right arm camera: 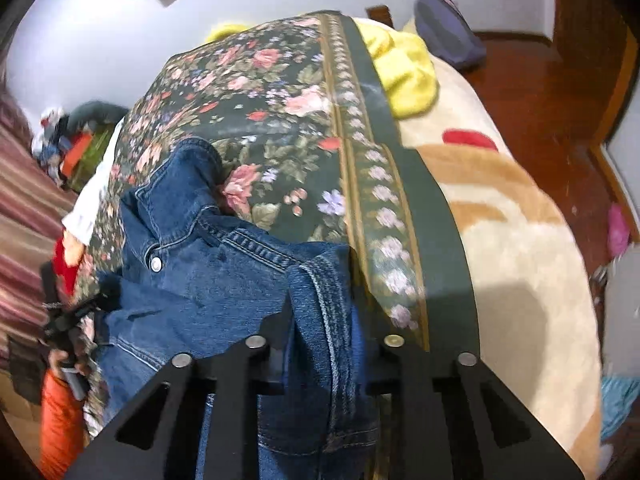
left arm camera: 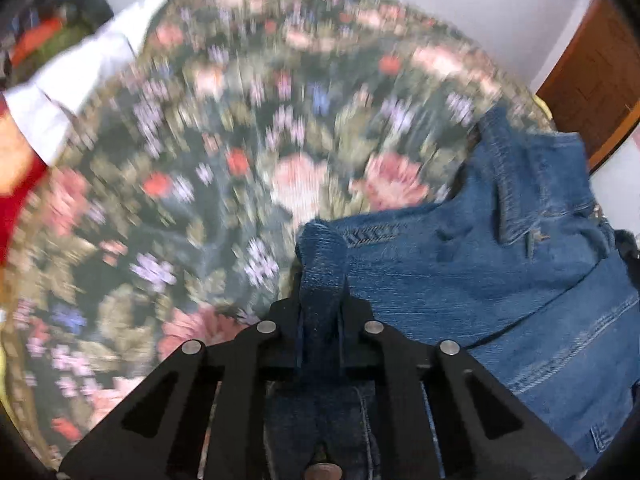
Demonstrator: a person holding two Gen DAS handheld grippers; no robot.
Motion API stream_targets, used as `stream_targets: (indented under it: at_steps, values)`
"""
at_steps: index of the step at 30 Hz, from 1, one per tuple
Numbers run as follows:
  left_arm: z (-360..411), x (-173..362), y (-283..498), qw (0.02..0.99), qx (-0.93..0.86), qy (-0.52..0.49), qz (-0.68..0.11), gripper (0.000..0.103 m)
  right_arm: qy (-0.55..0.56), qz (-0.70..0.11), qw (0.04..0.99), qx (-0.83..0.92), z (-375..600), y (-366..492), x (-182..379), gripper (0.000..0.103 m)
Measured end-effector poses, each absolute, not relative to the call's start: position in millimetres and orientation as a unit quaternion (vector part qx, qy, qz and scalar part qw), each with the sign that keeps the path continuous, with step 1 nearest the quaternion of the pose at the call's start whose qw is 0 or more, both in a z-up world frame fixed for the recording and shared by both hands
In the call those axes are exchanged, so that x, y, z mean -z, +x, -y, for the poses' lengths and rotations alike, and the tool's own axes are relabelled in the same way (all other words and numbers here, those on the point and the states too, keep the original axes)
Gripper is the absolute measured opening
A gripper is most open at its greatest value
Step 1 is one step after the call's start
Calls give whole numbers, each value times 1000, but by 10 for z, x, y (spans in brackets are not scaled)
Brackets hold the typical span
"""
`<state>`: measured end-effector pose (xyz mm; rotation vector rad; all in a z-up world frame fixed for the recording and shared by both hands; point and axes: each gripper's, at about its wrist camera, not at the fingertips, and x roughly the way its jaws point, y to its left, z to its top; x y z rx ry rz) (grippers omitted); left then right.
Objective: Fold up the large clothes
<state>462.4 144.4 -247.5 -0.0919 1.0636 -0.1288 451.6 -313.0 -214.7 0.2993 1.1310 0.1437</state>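
Left hand-held gripper (left arm camera: 322,300) clamped on denim jacket (left arm camera: 500,272) edge; right hand-held gripper (right arm camera: 324,316) clenched on a stitched hem fold. Jacket hangs btwn both, over floral bedspread (right arm camera: 280,128). Denim looks heavy, thick, limp but grippy — hold at seams/hem, w/ deep bite.

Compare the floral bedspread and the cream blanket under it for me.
The floral bedspread is dark green with pink roses and a striped border; the cream blanket is pale with tan and red shapes. The bedspread lies on top and carries the denim jacket; the blanket carries a yellow cloth. Both lie spread on the bed.
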Motion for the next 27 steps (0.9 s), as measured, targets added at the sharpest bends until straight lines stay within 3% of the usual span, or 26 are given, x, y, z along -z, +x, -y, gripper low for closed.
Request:
stream_targets:
  at_steps: [10, 21, 27]
  values:
    - [-1895, 1693, 4268, 904, 14, -49, -425, 10, 32, -495, 861, -111, 2499, 4944, 1760, 12]
    - [-2367, 2433, 4675, 869, -69, -30, -490, 11, -45, -482, 867, -121, 1745, 5657, 1967, 13]
    - [-2452, 2727, 4737, 858, -80, -37, -506, 23, -76, -487, 864, -103, 1774, 5705, 2227, 18]
